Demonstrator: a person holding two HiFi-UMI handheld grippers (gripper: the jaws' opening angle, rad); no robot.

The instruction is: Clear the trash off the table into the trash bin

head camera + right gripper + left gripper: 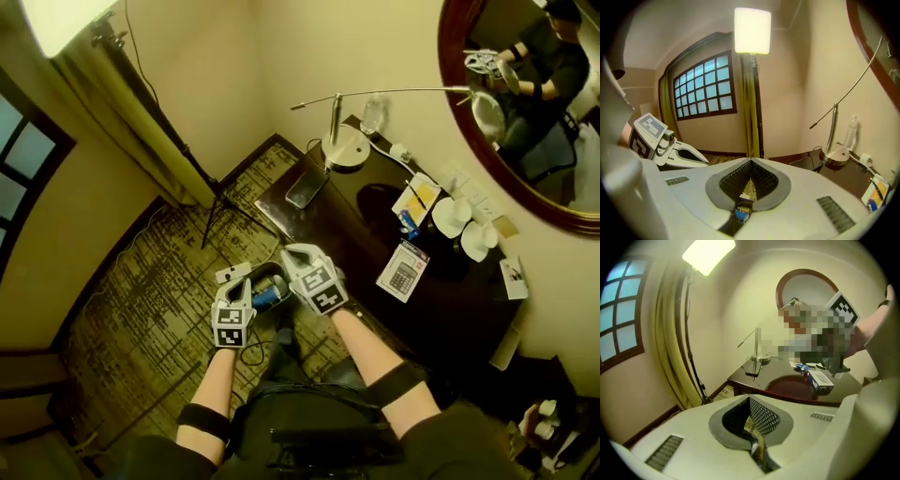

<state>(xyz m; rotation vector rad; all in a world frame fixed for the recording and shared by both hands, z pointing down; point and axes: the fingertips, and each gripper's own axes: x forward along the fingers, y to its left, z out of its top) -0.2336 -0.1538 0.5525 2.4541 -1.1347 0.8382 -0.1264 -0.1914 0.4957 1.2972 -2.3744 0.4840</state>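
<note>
- The task is judged to be little advanced: the table [361, 234], at centre right of the head view, is seen loaded with a calculator [403, 270], white cups [453, 216], a yellow-marked paper [415, 199] and a small blue packet [408, 225].
- The paper and the blue packet are judged the likeliest trash; this cannot be settled.
- No trash bin is shown in any view, so its place cannot be told.
- The left gripper [749, 399] is seen with its jaws pressed together and nothing between the pads.
- The right gripper [751, 161] is likewise closed tight. A blue-and-white bit shows low in the gap behind its pads and cannot be identified.
- Both grippers are held over the carpet [150, 319] at lower centre, apart from the table's near edge.
- Open carpet is offered at the left of the frame. A tripod stand [220, 202] at upper left, the lamp [345, 148] with its long arm over the table's far end, and the mirror [525, 94] are to be minded.
</note>
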